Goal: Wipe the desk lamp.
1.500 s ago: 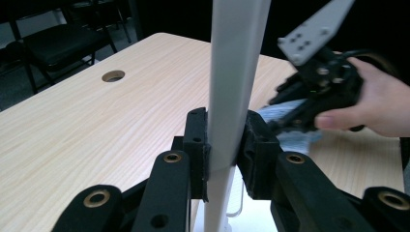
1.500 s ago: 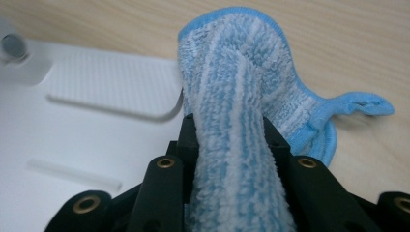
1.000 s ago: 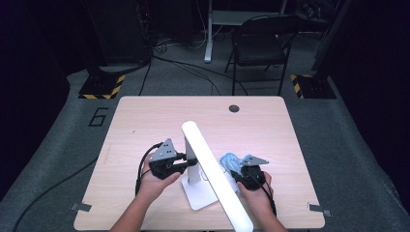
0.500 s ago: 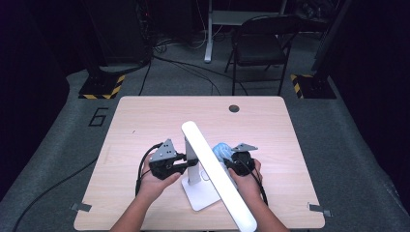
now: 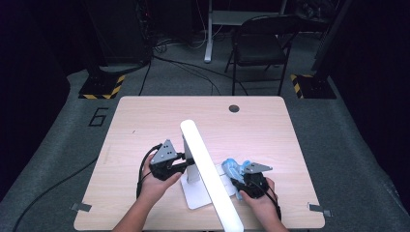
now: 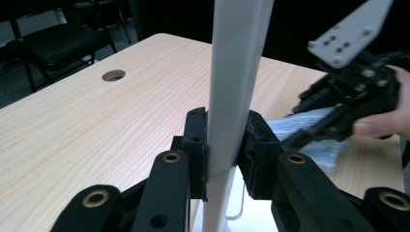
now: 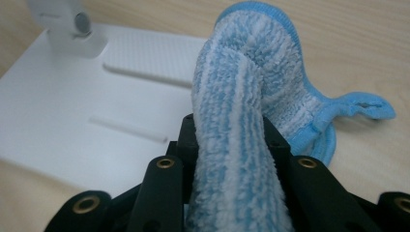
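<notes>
Seemingly, cloth (image 7: 237, 145) within right tool (image 7: 231, 133); lamp (image 6: 232, 96) within left tool (image 6: 227, 145)

Black claws (image 5: 186, 162), brass rivets, grey three-cornered plates, black cables

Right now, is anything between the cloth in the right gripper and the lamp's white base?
Nothing visible. The blue cloth, clamped in the right gripper, hangs beside the white base; the left gripper grips the lamp's stem higher up.

Left tongs (image 5: 186, 159) grip lamp (image 5: 209, 174); right tongs (image 5: 235, 176) clamp cloth (image 5: 232, 166).
</notes>
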`<control>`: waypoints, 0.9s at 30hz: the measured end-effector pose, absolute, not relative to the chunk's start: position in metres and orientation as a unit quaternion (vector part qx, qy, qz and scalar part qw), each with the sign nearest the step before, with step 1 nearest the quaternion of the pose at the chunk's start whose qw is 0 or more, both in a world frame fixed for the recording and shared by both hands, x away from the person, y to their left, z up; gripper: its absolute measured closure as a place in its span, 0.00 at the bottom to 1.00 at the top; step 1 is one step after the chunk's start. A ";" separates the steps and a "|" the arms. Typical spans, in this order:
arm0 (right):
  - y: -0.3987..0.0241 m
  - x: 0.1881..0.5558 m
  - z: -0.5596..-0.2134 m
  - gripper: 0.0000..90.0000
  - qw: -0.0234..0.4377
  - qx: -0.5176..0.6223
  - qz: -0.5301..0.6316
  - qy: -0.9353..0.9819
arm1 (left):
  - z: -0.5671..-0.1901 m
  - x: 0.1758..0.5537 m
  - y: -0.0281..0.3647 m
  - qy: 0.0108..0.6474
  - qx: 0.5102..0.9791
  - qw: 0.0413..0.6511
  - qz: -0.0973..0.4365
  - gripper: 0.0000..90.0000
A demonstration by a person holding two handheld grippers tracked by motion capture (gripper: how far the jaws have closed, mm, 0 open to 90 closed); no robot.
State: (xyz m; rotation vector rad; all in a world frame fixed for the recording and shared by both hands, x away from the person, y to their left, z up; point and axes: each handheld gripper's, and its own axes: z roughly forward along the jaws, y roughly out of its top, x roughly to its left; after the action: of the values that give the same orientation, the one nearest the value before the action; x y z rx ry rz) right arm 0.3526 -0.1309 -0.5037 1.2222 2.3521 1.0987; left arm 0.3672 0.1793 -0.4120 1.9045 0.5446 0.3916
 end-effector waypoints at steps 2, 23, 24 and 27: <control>-0.137 0.344 -0.504 0.77 0.130 0.419 0.385 0.812 | -0.412 0.367 0.179 0.227 0.799 0.532 0.164 0.83; -0.164 0.344 -0.507 0.75 0.164 0.450 0.408 0.778 | -0.413 0.376 0.186 0.240 0.793 0.533 0.175 0.84; -0.163 0.344 -0.507 0.75 0.163 0.450 0.408 0.777 | -0.413 0.377 0.187 0.243 0.792 0.532 0.177 0.84; -0.163 0.344 -0.507 0.75 0.162 0.451 0.410 0.776 | -0.412 0.378 0.190 0.252 0.790 0.527 0.188 0.84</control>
State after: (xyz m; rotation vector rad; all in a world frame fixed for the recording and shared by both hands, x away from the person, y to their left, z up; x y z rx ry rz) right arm 0.3440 -0.1631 -0.5074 1.2862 2.2150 1.1710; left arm 0.3784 0.1903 -0.4122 1.8878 0.6018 0.4502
